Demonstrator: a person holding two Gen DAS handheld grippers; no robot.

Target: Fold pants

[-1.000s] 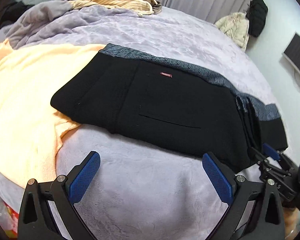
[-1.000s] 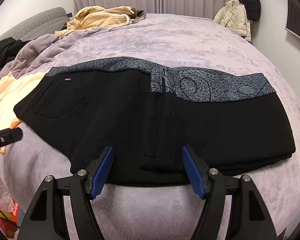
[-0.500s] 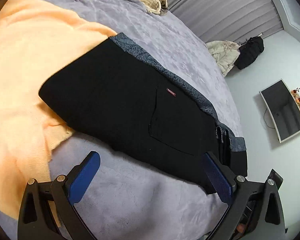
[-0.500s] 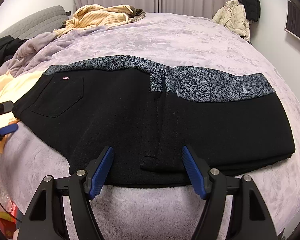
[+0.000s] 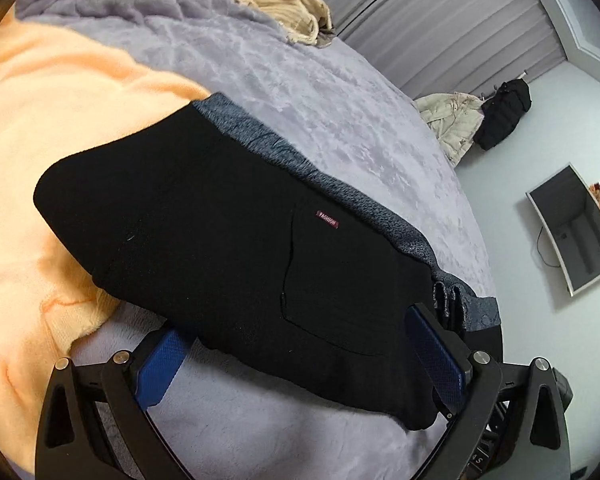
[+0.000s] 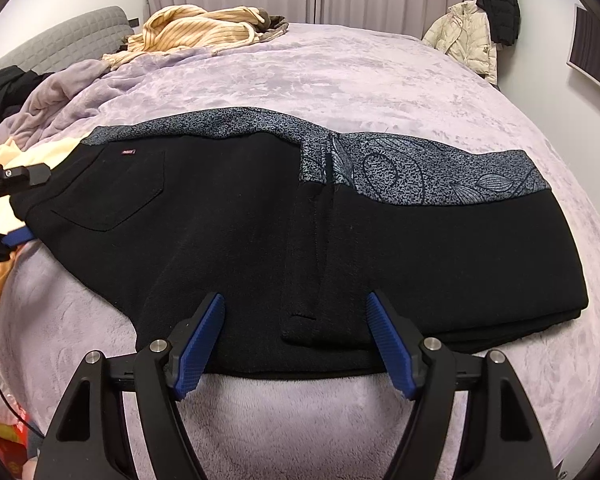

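Black pants (image 6: 260, 224) with a grey patterned waistband (image 6: 420, 176) lie folded flat on the purple bedspread (image 6: 340, 80). They also show in the left wrist view (image 5: 220, 248), with a small red label (image 5: 327, 220) by the back pocket. My left gripper (image 5: 300, 360) is open, its jaws straddling the near edge of the pants at their left end; one finger lies under the cloth edge. My right gripper (image 6: 296, 344) is open, its jaws on either side of the pants' near hem at the middle.
An orange blanket (image 5: 40, 140) lies under the pants' left end. A striped yellow garment (image 6: 196, 28) sits at the bed's far side. Coats (image 6: 468, 40) hang by the wall and a monitor (image 5: 572, 228) is mounted on it.
My left gripper has moved forward and tilted, so its jaws now reach over the pants' near edge. My right gripper has barely moved.
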